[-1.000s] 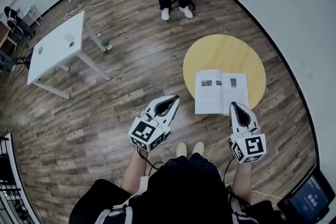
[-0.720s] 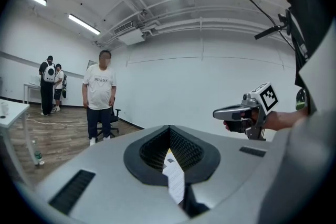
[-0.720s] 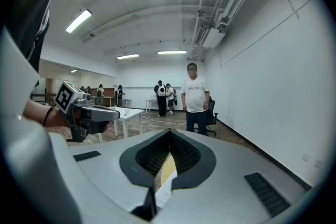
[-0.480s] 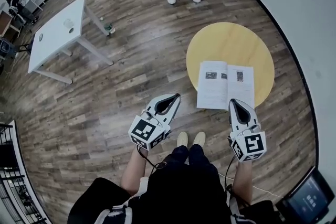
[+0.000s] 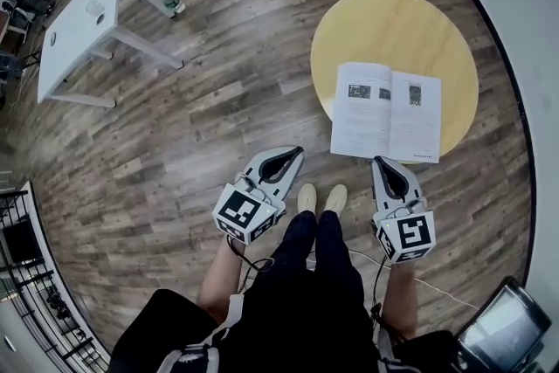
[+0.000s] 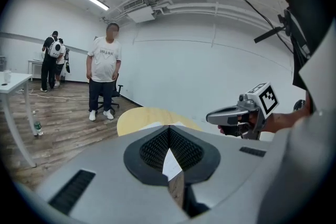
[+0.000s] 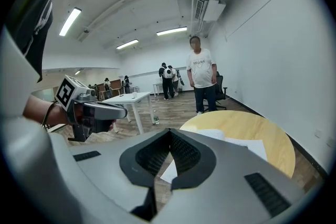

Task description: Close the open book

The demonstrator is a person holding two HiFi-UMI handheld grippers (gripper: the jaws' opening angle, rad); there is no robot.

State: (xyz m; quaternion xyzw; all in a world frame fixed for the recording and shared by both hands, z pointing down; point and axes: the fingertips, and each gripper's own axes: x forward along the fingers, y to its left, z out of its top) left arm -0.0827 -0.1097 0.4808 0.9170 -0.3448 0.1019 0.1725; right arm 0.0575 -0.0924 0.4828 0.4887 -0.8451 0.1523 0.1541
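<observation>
Lowered toward the book at the table's near edge (still untouched). Approach only, with left gripper and right gripper closed tight, empty.

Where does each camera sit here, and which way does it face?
Head view: on the person's head, looking steeply down at the open book on the round table; left gripper, right gripper and legs show.
Left gripper view: on the left gripper, facing along its shut jaws toward the table; right gripper shows at right.
Right gripper view: likewise toward the table; left gripper shows at left.
Shared: both gripper views show the table and a standing person.
</observation>
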